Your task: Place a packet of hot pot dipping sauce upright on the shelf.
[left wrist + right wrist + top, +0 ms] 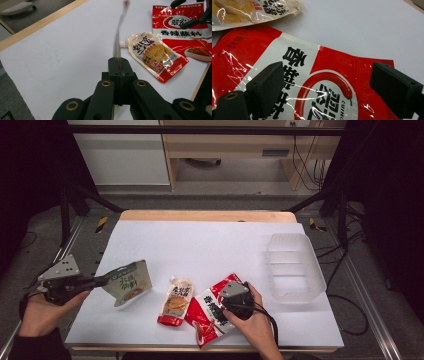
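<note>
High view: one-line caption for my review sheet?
Left gripper lifts grey-green pouch; right gripper open over red pouch.

Each black hand-held gripper, the left (102, 281) and the right (235, 307), carries a grey three-cornered plate dotted with small dark holes. Brass-ringed pivot holes sit in the black jaw links. A black cable trails from the right one, and the person's left arm wears a dark sleeve (35, 347)

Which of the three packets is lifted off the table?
The grey-green packet, pinched at its edge by the left gripper. The spouted pouch and red packet lie flat.
</note>
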A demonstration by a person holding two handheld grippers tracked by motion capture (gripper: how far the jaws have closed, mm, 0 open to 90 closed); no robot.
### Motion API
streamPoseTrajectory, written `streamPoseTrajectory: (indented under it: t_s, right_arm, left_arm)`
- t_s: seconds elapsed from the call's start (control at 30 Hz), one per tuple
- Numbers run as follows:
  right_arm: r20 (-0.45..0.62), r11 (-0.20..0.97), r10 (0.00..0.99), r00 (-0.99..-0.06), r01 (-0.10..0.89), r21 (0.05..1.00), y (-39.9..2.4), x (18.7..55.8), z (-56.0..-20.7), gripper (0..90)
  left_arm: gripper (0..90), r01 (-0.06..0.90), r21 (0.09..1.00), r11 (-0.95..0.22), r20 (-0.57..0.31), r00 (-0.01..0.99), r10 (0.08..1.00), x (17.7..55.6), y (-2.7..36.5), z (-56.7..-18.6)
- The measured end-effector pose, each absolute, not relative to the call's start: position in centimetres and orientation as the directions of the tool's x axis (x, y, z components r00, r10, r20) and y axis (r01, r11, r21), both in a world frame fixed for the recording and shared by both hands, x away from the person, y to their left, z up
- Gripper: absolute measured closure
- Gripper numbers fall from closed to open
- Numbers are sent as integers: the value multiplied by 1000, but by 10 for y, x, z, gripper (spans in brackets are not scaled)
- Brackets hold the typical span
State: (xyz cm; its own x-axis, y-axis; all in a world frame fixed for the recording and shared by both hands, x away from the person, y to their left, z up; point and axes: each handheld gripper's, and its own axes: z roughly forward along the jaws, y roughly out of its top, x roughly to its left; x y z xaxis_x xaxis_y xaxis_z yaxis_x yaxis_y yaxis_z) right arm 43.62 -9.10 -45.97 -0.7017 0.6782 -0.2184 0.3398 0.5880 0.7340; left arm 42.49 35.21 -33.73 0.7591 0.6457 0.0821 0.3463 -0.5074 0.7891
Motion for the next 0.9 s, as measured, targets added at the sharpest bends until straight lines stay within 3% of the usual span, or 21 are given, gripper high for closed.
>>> streamPoseTrajectory:
  t_s: [0.33,0.9]
  right_arm:
    - [-240,619,650,-722,318,718,-89,435,-459,135]
    - [-229,655,613,-756,325,682,-75,435,-446,95]
  left_arm:
    - [900,336,828,-449,86,715,694,433,336,-343]
    - [900,242,786,-569,165,805,569,436,279,-332]
